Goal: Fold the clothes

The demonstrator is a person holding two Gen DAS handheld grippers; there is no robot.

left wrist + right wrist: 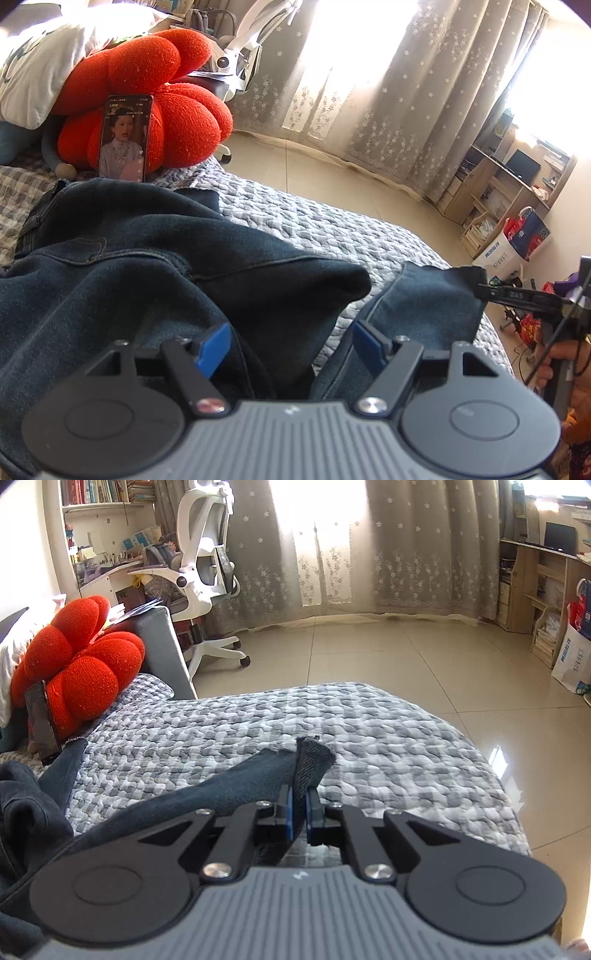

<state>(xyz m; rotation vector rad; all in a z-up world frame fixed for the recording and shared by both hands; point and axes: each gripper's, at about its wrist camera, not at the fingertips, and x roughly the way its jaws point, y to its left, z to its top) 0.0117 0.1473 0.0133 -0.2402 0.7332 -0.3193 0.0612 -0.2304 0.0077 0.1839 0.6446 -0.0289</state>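
Observation:
Dark blue jeans (147, 258) lie bunched on a grey checked quilt (314, 221). My left gripper (291, 347) hovers open over the jeans, its blue pads (214, 347) spread wide with folded denim rising between them but not pinched. My right gripper (298, 812) is shut on a jeans leg hem (314, 760), whose cut edge sticks up past the fingertips. In the left wrist view the right gripper (484, 290) reaches in from the right edge, clamping the corner of that trouser leg (424, 295), with a hand (554, 362) on its handle.
A red flower-shaped cushion (147, 96) leans at the bed's head with a phone (125, 138) propped against it. A white office chair (203, 572), desk and bookshelves stand beyond. Tiled floor (406, 653), curtains, a wooden shelf unit (509, 192) and bags lie to the right.

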